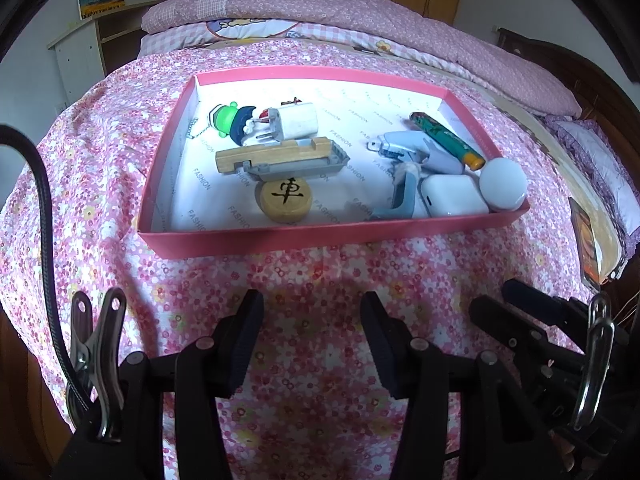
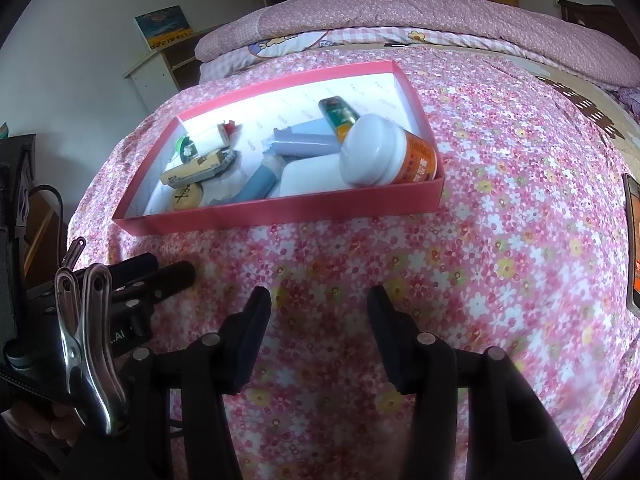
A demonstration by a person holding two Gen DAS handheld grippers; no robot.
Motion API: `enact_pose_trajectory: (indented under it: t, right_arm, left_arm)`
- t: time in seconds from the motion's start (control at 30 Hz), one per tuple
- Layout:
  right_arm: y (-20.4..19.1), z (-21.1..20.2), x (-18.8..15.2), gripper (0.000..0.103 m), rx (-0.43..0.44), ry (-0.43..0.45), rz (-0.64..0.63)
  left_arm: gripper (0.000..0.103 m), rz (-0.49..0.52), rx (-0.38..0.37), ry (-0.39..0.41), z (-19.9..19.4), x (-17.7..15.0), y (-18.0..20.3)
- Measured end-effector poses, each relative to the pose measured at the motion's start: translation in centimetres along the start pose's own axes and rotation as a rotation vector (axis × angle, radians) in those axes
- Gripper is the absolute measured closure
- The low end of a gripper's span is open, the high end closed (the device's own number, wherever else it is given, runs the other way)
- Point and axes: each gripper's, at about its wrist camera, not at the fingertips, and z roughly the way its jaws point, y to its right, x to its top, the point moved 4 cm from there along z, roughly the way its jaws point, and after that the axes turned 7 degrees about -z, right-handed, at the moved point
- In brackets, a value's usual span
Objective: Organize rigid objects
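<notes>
Left wrist view: my left gripper (image 1: 312,340) hangs over the pink floral bedsheet (image 1: 312,280), fingers apart, nothing between them. Bare sheet lies between them and the pink box (image 1: 256,242), nothing blocking. All the task things sit inside the box. I count: one wooden chess piece (image 1: 285,199) near the front wall, one wooden block (image 1: 260,156) touching one grey plastic piece (image 1: 298,165), one white plug (image 1: 294,120) beside one green toy figure (image 1: 230,120) at the back left. On the right side: one green tube (image 1: 444,138), one grey-blue clip-like gadget (image 1: 416,152), one white earbud case (image 1: 450,196), one white-capped bottle (image 1: 503,185) in the front right corner. My right gripper (image 1: 520,312) shows at the lower right edge; its finger gap I cannot tell from here. One metal clip (image 1: 100,360) sits at lower left. Folded quilt (image 1: 320,12) lies behind.

Right wrist view: right gripper (image 2: 318,336) fingers apart, empty, over the sheet. Box (image 2: 280,208) lies ahead to the left, path clear. Bottle (image 2: 384,152) lies on its side, orange label, against the right wall. One shelf (image 2: 160,68) stands by the wall.
</notes>
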Motion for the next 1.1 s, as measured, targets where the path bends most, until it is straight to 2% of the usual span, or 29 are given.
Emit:
enact_pose_trajectory:
  t: [0.33, 1.1]
  right_arm:
    - [0.13, 0.24, -0.43, 0.051, 0.004, 0.005, 0.0]
    - [-0.25, -0.15, -0.98, 0.05, 0.0, 0.057, -0.005]
  left_arm:
    - [0.05, 0.0, 0.009, 0.009, 0.19, 0.03, -0.46]
    - [0.049, 0.021, 0.086, 0.024, 0.76, 0.09, 0.22]
